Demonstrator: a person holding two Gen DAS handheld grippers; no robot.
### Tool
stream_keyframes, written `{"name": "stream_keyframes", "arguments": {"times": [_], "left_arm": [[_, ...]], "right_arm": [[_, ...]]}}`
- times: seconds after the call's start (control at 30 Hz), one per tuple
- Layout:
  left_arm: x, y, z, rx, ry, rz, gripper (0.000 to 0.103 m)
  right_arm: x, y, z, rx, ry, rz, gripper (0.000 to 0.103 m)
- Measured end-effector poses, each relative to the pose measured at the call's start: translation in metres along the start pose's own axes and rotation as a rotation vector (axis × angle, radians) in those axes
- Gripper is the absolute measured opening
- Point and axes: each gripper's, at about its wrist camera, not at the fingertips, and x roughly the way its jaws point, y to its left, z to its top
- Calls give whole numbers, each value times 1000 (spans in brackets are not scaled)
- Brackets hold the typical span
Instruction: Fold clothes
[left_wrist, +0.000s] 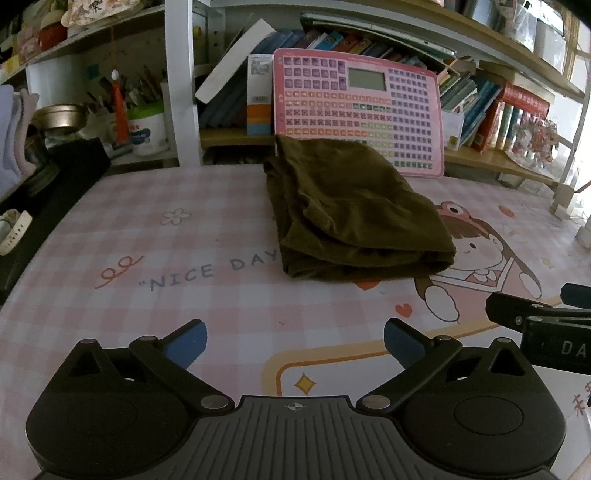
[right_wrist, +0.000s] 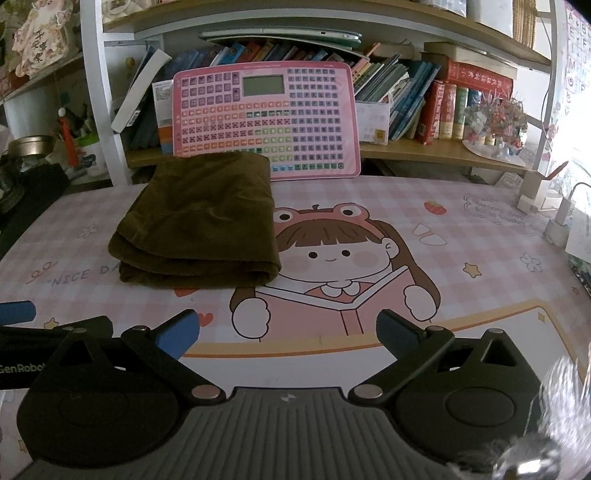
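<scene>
A dark olive-brown garment (left_wrist: 351, 218) lies folded in a thick stack on the pink checked desk mat (left_wrist: 184, 258), its far edge against a pink keyboard-style board. It also shows in the right wrist view (right_wrist: 201, 225), left of the cartoon girl print. My left gripper (left_wrist: 295, 343) is open and empty, low over the mat, well short of the garment. My right gripper (right_wrist: 288, 332) is open and empty, also near the front of the mat. The right gripper's body shows at the right edge of the left wrist view (left_wrist: 535, 317).
A pink learning board (right_wrist: 264, 122) leans against a bookshelf (right_wrist: 424, 99) at the back. A pen cup (left_wrist: 147, 125) and metal bowl (left_wrist: 59, 114) stand back left. A black box (left_wrist: 55, 192) lies along the left edge. Chargers and cables (right_wrist: 557, 218) sit at the right.
</scene>
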Motion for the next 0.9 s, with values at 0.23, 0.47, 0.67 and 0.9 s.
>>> {"name": "stream_keyframes", "arguments": {"times": [0.23,0.47,0.67,0.9], "left_arm": [[0,-1,0,5,4,-4,103],[0,-1,0,6,7,-6,103],[0,-1,0,5,7,-7,103],[-1,-1,-1,5,6,-9,103]], "right_arm": [[0,-1,0,3,1,0,103],[0,-1,0,5,5,1,103],[0,-1,0,5,5,1,103],[-1,-1,0,7,4,0,103]]}}
